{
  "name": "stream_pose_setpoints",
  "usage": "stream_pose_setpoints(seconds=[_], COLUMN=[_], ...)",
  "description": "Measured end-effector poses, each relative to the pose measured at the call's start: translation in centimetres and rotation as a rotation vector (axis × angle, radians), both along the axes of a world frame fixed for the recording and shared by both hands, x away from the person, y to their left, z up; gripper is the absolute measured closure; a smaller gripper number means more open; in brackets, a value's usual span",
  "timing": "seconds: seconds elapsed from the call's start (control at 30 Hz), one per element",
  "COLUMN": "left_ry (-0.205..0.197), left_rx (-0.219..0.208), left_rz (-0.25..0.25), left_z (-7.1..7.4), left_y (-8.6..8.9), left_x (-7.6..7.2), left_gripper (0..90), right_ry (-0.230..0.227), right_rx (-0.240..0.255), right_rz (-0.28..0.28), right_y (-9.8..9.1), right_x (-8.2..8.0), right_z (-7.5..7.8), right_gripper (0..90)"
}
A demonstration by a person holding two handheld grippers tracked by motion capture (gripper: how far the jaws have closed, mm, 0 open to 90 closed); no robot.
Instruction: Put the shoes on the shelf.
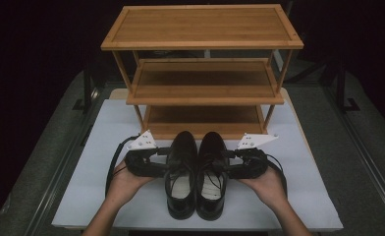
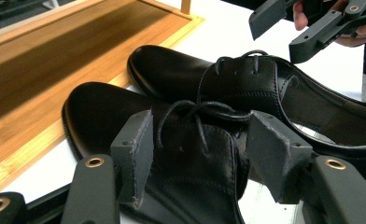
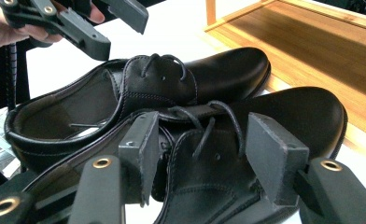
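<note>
Claws (image 1: pixel 165 156) flank shoes (image 1: pixel 196 172) on white table (image 1: pixel 92 196), dark room.

My left gripper (image 1: pixel 162 156) and right gripper (image 1: pixel 231 158) are matte black, each topped with a pale grey three-cornered plate dotted with small screws and trailing a black cable. In the gripper views, each jaw is a flat black arm with a brass-ringed hole, ending in a thick, square grey-black pad with worn edges. My forearms are bare, no sleeves.
</note>
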State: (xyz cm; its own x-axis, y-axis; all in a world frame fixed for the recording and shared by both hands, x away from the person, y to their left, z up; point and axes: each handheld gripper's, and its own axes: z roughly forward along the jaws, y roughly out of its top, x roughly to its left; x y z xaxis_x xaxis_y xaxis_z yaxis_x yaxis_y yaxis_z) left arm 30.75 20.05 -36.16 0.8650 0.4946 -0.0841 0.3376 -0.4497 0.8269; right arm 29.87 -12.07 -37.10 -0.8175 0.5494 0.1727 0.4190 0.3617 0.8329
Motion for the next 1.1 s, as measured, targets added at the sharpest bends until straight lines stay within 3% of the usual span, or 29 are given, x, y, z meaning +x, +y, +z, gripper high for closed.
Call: stream_pose_setpoints(seconds=[0.23, 0.47, 0.63, 0.73, 0.9, 1.1], left_ry=[0.016, 0.035, 0.034, 0.010, 0.010, -0.010], left_rx=[0.010, 0.058, 0.060, 0.088, 0.098, 0.121], left_rz=[-0.011, -0.038, -0.040, -0.035, -0.044, -0.042], left_z=[-0.7, -1.7, -1.8, -1.8, -1.8, -1.7], left_y=[-0.5, -1.0, -0.8, -0.8, -0.9, -1.1], left_x=[0.0, -0.3, -0.3, -0.4, -0.6, -1.1], left_gripper=[40.6, 40.5, 43.9, 54.2, 65.6, 83.5], right_ry=[0.013, 0.040, 0.044, 0.057, 0.076, 0.047], right_rx=[-0.021, -0.042, -0.053, -0.043, -0.032, -0.056], right_rz=[0.000, 0.000, -0.001, -0.003, 0.007, 0.018], right_y=[0.6, 0.8, 0.8, 0.8, 0.8, 1.0], right_x=[0.4, 0.1, 0.0, 0.0, 0.0, -0.4], right_z=[-0.7, -1.7, -2.2, -2.4, -2.5, -2.4], right_gripper=[44.2, 44.6, 48.0, 50.8, 58.8, 82.3])
